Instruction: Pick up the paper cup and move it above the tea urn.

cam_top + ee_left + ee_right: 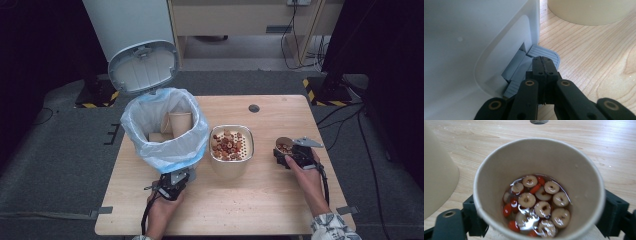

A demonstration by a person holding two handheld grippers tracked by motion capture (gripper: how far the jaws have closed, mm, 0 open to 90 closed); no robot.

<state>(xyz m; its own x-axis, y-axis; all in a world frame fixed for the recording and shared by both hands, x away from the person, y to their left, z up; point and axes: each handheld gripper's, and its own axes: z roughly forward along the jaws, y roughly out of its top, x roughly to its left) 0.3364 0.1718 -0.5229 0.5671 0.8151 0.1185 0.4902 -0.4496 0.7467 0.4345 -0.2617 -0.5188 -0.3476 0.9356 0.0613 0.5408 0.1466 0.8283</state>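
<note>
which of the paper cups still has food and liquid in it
The paper cup between the jaws of the right hand-held gripper, at the table's right side. It holds ring slices and red berries in liquid. The other cup sits discarded inside the bin's bag.

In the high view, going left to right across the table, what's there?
Left gripper at the pedal of the lined bin → strainer bowl of wet rings → paper cup in the right gripper.
</note>
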